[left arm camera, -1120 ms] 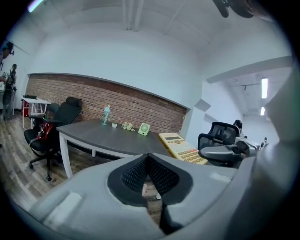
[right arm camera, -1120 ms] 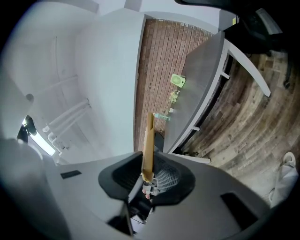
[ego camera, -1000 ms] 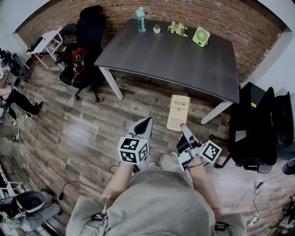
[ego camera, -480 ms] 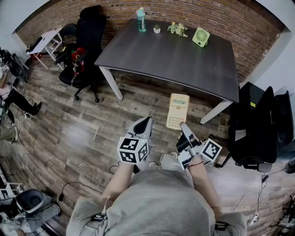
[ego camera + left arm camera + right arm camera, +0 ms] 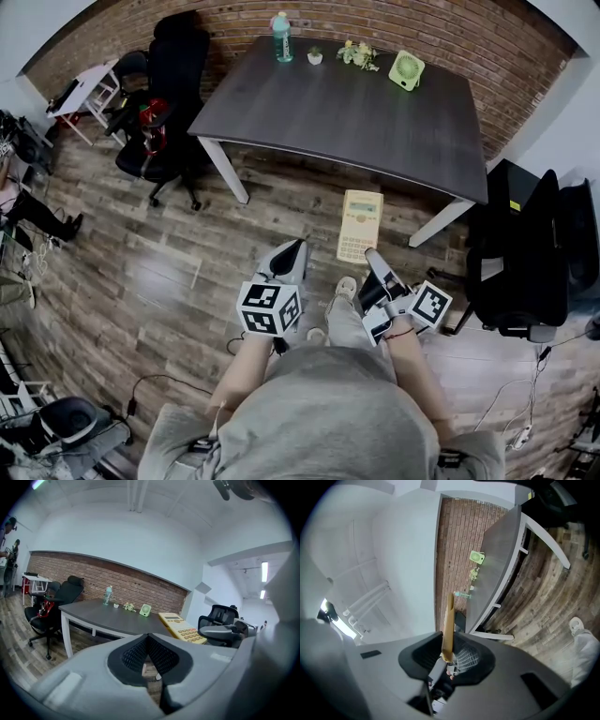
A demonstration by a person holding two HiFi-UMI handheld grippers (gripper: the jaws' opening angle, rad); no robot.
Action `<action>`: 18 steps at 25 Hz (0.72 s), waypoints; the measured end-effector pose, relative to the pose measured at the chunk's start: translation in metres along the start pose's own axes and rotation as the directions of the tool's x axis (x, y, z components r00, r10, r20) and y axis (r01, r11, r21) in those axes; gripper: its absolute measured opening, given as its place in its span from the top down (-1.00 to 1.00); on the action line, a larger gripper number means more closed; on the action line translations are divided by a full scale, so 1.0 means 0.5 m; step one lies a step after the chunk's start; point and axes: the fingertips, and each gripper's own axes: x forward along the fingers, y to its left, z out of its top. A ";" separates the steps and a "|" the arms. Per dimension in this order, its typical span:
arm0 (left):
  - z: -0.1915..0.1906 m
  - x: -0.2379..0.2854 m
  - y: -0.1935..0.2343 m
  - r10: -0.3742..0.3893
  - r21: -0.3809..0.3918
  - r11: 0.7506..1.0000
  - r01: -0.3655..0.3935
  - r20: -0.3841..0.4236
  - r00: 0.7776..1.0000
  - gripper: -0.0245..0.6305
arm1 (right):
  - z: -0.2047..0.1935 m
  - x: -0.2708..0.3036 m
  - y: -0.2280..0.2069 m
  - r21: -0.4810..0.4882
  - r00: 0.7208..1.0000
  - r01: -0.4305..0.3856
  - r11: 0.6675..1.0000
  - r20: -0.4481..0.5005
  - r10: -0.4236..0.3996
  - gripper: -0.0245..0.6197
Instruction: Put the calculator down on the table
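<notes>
A pale yellow calculator (image 5: 360, 226) hangs over the wood floor, just short of the dark table's (image 5: 347, 112) near edge. My right gripper (image 5: 373, 258) is shut on the calculator's near end. In the right gripper view the calculator (image 5: 449, 625) stands edge-on between the pads of the right gripper (image 5: 447, 656). My left gripper (image 5: 289, 258) is beside it on the left, shut with nothing in it. In the left gripper view the left gripper's (image 5: 147, 641) pads meet, and the calculator (image 5: 182, 628) shows at the right, before the table (image 5: 108, 616).
A bottle (image 5: 280, 25), small plants (image 5: 356, 54) and a green fan (image 5: 407, 69) line the table's far edge. Black office chairs stand at the left (image 5: 173, 84) and right (image 5: 530, 253) of the table. The person's shoe (image 5: 345, 287) is on the floor between the grippers.
Both grippers keep their places and the calculator stays gripped. A shoe has stepped forward into view between them, and the table has slid slightly up in the head view.
</notes>
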 end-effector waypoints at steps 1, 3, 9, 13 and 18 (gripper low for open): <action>0.000 0.003 0.002 0.001 0.000 1.000 -0.001 0.000 1.000 0.87 | 0.002 0.002 -0.003 0.003 1.000 0.000 1.000 0.002 0.000 0.69; 0.001 0.011 0.008 0.005 -0.002 1.000 -0.005 0.001 1.000 0.87 | 0.008 0.007 -0.010 0.008 1.000 -0.001 1.000 0.005 0.001 0.69; 0.013 0.057 0.037 0.015 -0.003 1.000 -0.015 -0.001 1.000 0.87 | 0.041 0.051 -0.032 0.014 1.000 0.000 1.000 0.003 0.000 0.69; 0.026 0.100 0.061 0.020 0.000 1.000 -0.020 -0.004 1.000 0.87 | 0.070 0.097 -0.043 0.009 1.000 0.000 1.000 -0.007 0.000 0.69; 0.049 0.168 0.103 0.035 -0.001 0.999 -0.035 -0.008 0.999 0.87 | 0.115 0.171 -0.060 0.014 1.000 -0.008 1.000 -0.025 0.009 0.69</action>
